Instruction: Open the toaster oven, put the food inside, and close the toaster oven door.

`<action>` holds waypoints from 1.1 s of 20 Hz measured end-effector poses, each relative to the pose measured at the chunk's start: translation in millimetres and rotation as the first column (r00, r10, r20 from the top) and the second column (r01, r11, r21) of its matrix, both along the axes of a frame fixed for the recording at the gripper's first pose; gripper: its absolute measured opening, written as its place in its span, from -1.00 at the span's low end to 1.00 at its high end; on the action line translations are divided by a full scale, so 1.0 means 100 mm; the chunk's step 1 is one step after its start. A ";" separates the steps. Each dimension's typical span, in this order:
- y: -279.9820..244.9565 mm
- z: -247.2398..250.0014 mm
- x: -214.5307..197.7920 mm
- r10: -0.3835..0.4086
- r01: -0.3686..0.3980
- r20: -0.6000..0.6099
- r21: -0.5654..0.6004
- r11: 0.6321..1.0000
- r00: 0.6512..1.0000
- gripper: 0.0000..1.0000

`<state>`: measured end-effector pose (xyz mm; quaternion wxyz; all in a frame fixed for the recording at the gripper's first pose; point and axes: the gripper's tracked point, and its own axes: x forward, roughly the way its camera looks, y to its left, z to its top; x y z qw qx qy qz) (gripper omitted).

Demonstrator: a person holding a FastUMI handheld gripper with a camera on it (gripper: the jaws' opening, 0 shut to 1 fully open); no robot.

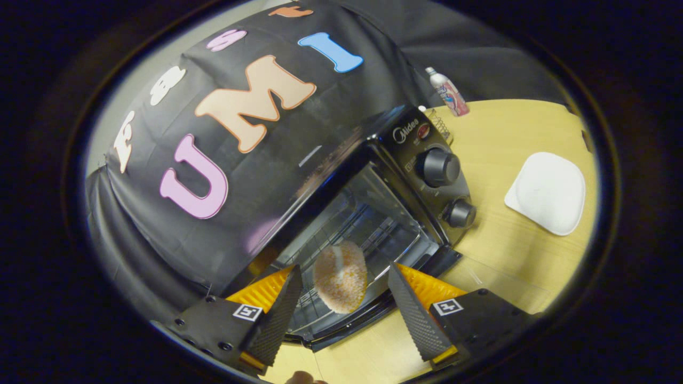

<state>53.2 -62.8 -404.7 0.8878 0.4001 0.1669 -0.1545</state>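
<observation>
Food [340, 276], a rounded, speckled, bun-like piece, lies on the wire rack [368, 234] inside the toaster oven [373, 202], just past the lowered door [341, 325] and near the mouth of the cavity. The gripper [341, 298] stands in front of the oven with its fingers spread wide, one to each side of the food and neither touching it, so it holds nothing. By this reading the loading step is done or nearly so, and closing the door is what remains. The next move calls for drawing the fingers back clear of the oven opening, then getting under or behind the front edge of the door and swinging it up until it shuts against the oven face. The food's long axis appears to run from the oven mouth toward the back wall, its narrower end pointing inward, though the lens distortion makes this uncertain. Beside the oven's knobs [440, 168], on the table [496, 250], rests a white plate [547, 192]; a bottle [448, 92] stands behind the oven.
</observation>
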 end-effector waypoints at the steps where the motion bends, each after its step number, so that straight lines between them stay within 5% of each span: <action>1: -0.01 0.02 -0.07 0.005 -0.005 -0.004 -0.014 1.000 1.000 0.99; 6: 0.01 0.23 -0.47 0.067 -0.068 -0.014 -0.120 0.990 0.998 0.99; 12: 0.08 0.23 -1.08 0.158 -0.191 -0.131 -0.296 0.936 0.979 0.99; 22: 0.40 -0.51 -1.93 0.295 -0.447 -0.390 -0.388 0.806 0.872 1.00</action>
